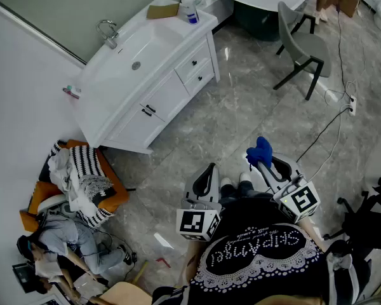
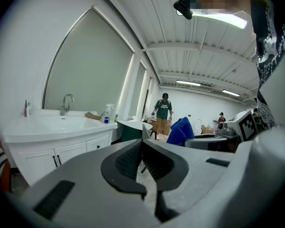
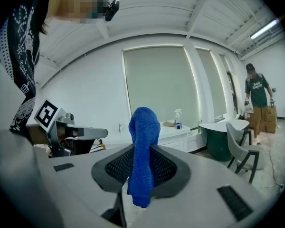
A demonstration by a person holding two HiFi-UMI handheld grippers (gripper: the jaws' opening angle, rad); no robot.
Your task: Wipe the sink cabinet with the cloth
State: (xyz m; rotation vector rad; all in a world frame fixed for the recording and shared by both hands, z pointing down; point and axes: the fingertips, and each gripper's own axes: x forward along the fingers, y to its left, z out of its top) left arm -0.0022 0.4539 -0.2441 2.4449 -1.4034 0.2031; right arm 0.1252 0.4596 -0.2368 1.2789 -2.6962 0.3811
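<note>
At the lower right of the head view, we hold the right tool (image 1: 261,162) shut tight on the blue cloth (image 3: 143,148). The cloth sticks up between its jaws. Just left of it, our left tool (image 2: 143,146) is closed with nothing in it. The white sink cabinet (image 1: 153,88) stands well apart at the upper left, by the wall. A spray bottle (image 1: 189,8) with a blue label stands on its top, but we cannot read the label. The cube (image 1: 197,224) on each tool shows a black and white square marker. The curly white writing on our black top (image 1: 260,250) is too hard to read.
</note>
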